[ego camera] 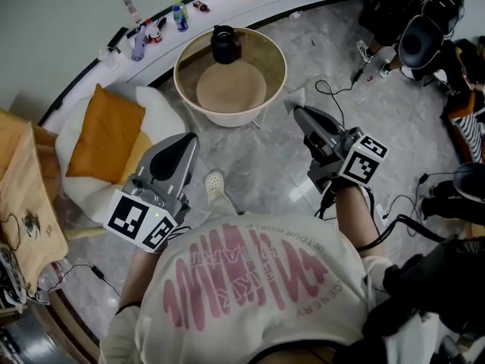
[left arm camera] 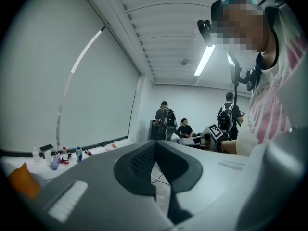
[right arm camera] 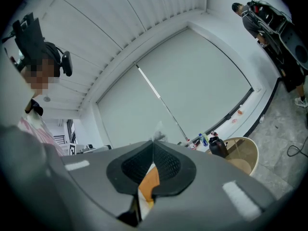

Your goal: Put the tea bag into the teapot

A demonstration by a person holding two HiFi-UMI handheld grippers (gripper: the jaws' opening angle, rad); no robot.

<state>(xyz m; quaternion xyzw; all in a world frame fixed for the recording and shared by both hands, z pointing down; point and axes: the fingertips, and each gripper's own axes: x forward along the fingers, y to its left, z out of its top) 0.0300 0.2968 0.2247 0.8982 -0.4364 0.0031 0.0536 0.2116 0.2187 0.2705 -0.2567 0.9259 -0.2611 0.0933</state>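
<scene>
The grey marble floor [ego camera: 265, 165] spreads out below me, and ahead stands the round tabletop [ego camera: 269, 51] with its raised rim. To its left an orange cushion [ego camera: 106, 131] lies on a white seat [ego camera: 163, 105]. My left tool [ego camera: 186, 139] points toward the tabletop, jaws together with nothing between them. My right tool [ego camera: 301, 114] is clamped on the tea bag [right arm camera: 149, 179], whose orange-and-white packet shows squeezed between its jaws. The black teapot [ego camera: 225, 44] stands near the tabletop's far edge, well apart from both tools.
</scene>
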